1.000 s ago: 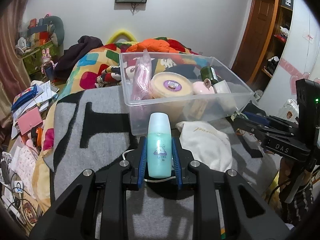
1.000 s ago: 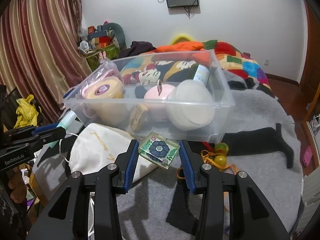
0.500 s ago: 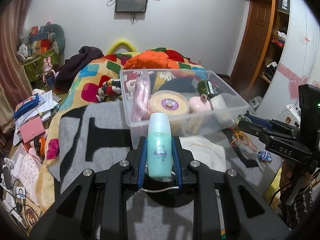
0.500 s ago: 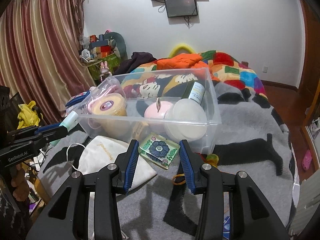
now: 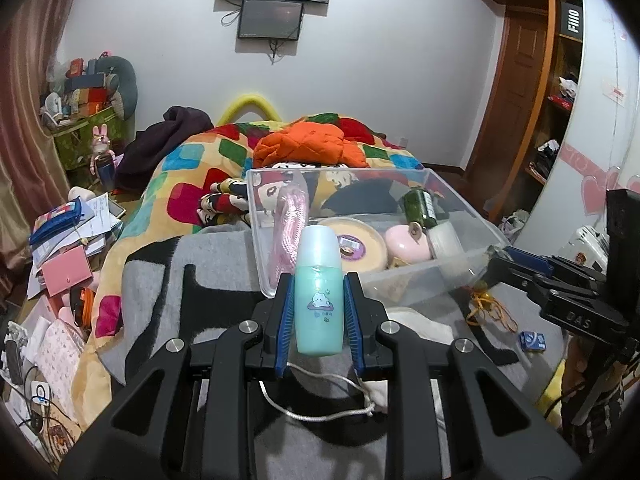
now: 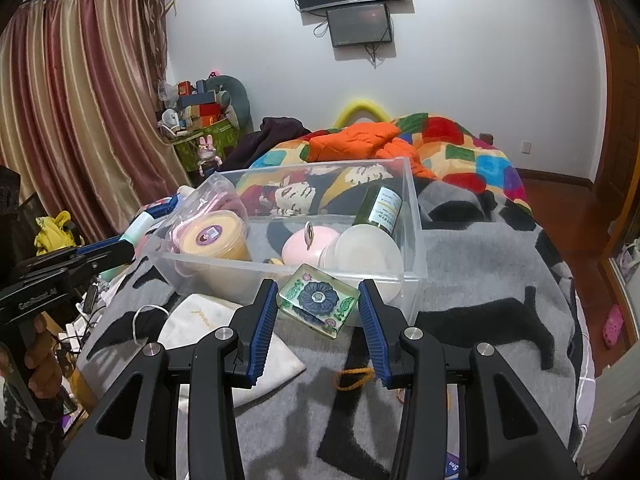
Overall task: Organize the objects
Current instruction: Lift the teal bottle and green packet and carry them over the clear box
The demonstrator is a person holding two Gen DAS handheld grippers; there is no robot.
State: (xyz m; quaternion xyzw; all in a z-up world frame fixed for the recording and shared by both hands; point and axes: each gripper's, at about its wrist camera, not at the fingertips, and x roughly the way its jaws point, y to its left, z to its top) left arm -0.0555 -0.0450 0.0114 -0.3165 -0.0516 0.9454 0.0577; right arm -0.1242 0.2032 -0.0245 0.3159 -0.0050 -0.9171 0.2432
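My left gripper [image 5: 318, 312] is shut on a teal bottle [image 5: 319, 292] with a pale blue cap, held upright above the grey blanket, in front of the clear plastic bin [image 5: 448, 272]. My right gripper [image 6: 318, 308] is shut on a clear square block [image 6: 318, 300] with a blue flower inside, held near the bin's front wall [image 6: 288, 276]. The bin holds a yellow tub [image 6: 212, 236], a pink round case [image 6: 308, 240], a white lid [image 6: 368, 252], a green bottle [image 6: 380, 208] and a pink bagged item [image 5: 286, 220].
A white drawstring pouch [image 6: 204, 324] lies on the grey blanket [image 6: 480, 264] in front of the bin. Orange cord [image 5: 490, 308] and a small blue packet [image 5: 532, 340] lie to the bin's right. A patchwork quilt and orange jacket [image 5: 312, 144] lie behind. Floor clutter is at left [image 5: 68, 240].
Both grippers have risen and pulled back with their objects; the bin now appears lower and farther in both views, its contents seen more from above.
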